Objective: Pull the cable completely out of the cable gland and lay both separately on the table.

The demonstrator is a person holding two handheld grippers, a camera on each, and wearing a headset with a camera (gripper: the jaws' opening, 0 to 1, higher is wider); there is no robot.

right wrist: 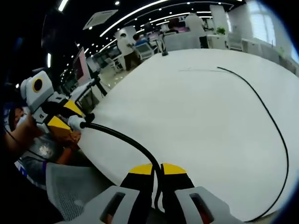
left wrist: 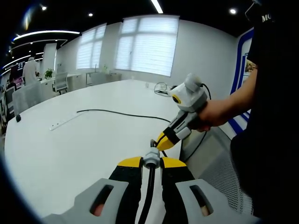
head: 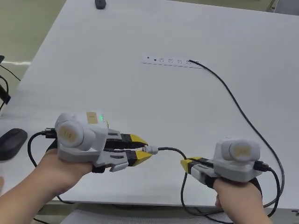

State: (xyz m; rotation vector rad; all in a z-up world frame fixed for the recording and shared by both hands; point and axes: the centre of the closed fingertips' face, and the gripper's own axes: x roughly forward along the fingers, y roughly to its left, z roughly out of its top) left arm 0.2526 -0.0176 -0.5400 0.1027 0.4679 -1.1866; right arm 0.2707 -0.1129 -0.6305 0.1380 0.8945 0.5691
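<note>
Gland point(head: 150, 149) pinched at left gripper point(head: 145, 148) tips, cable point(head: 171, 149) clamped in right gripper point(head: 185, 164)

Black cable point(head: 168, 149), grey cable gland point(head: 150, 150), white table point(head: 140, 93)

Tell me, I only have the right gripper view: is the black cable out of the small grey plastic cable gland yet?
Observer: No. The left gripper view shows the black cable running on behind the small grey plastic cable gland, between the left gripper's closed jaws.
Operator: Anything lying near that gripper?
Observer: The head view shows a black oval mouse at the white table's left edge, apart from it.
</note>
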